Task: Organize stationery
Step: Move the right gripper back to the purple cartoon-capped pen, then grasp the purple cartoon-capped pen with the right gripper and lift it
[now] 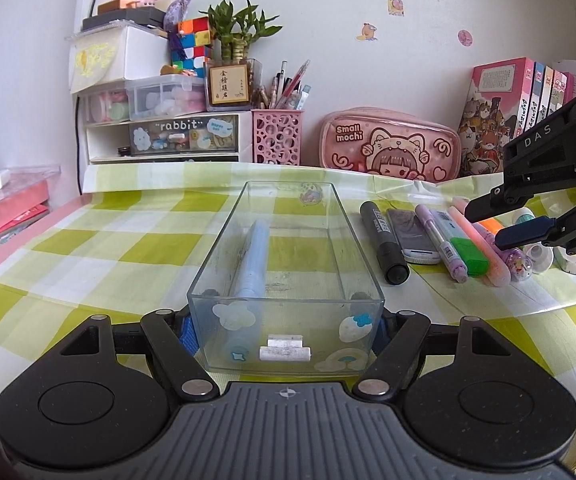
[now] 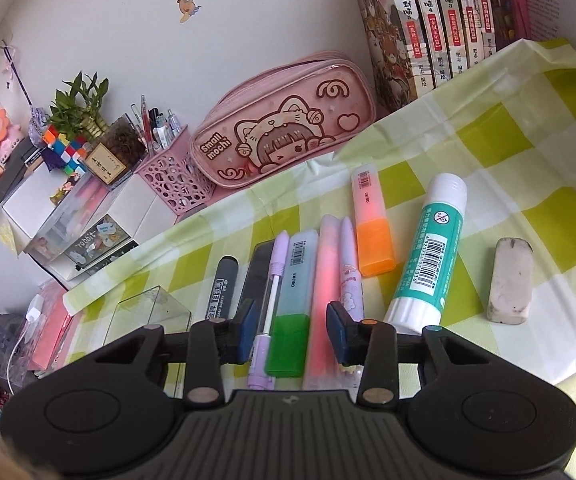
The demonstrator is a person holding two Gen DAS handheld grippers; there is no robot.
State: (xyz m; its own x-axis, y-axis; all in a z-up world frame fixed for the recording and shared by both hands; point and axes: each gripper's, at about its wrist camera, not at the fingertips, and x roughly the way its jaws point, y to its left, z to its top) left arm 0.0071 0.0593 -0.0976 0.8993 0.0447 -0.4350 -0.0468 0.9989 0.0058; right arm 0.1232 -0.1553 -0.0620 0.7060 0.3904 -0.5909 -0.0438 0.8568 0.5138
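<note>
My left gripper (image 1: 286,332) is shut on the near end of a clear plastic box (image 1: 224,240), one finger on each side wall. A light blue pen (image 1: 254,256) lies inside it. To the box's right runs a row of stationery: a black marker (image 2: 220,292), a purple pen (image 2: 272,296), a green highlighter (image 2: 293,300), a pink pen (image 2: 323,292), an orange highlighter (image 2: 371,228), a glue stick (image 2: 427,252) and a worn eraser (image 2: 509,280). My right gripper (image 2: 292,332) hovers open over the row's near ends, with the purple pen, green highlighter and pink pen between its pads, untouched.
A pink pencil case (image 2: 284,124) and a pink pen cup (image 1: 276,136) stand against the back wall, with a drawer unit (image 1: 168,136) to the left and books (image 2: 439,20) to the right. Red boxes (image 1: 4,208) lie off the table's left edge.
</note>
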